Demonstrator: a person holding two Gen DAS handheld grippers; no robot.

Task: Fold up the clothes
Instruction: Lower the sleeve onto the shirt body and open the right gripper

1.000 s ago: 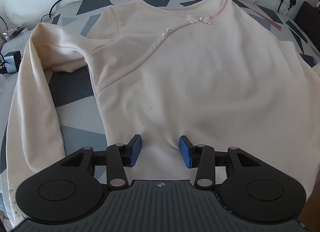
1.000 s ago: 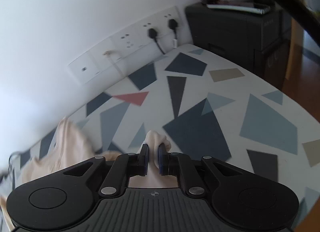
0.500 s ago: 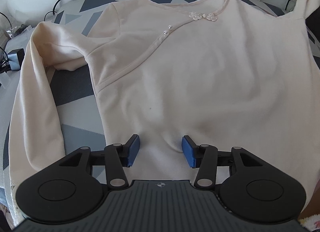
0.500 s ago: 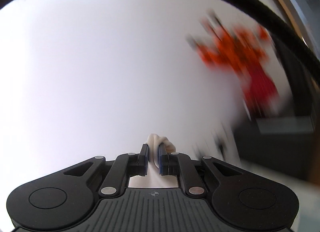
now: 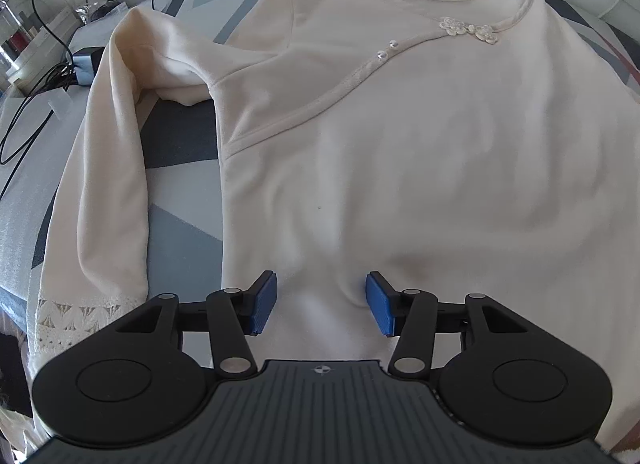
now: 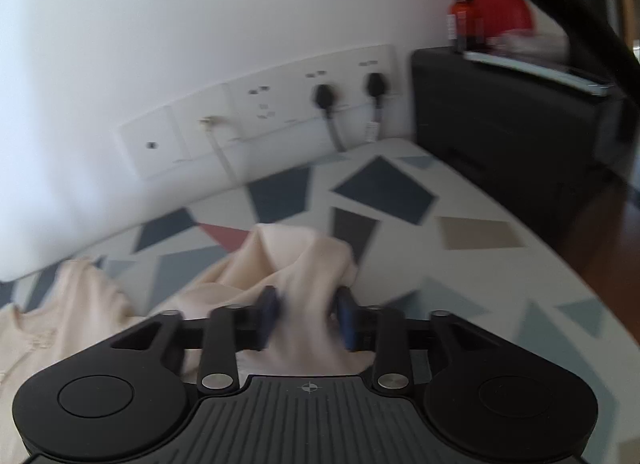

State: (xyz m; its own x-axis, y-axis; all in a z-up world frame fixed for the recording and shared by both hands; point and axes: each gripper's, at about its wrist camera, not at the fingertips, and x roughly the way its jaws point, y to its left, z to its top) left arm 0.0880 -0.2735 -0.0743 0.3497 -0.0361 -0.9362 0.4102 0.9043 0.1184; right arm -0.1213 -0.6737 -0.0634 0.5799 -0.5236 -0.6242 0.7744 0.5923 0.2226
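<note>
On the bed cover (image 5: 176,232) with the grey, navy and pale triangle print, a cream long-sleeved top (image 5: 400,151) lies spread front-up, neckline toward the wall, with a little flower clasp (image 5: 468,28) and two pearl buttons along its diagonal placket. One sleeve (image 5: 108,183) runs down the side of the top, bent at the shoulder, with a lace cuff at its end near the camera. The left gripper (image 5: 321,301) sits over the lower middle of the top, jaws apart at a medium gap with the cloth lying loose between them, pads not pinching anything. Over in the right wrist view, the other sleeve (image 6: 296,260) is bunched up in a heap on the cover, and the right gripper (image 6: 308,318) has just been opening, so its blue pads now stand either side of the fabric rather than clamping it; that bit is blurry. Beyond the top, the wall has a row of white sockets (image 6: 256,119) with two black plugs in, and a dark cabinet (image 6: 508,123) stands beside the bed. Some black cables (image 5: 44,63) and a charger sit off the sleeve side.
</note>
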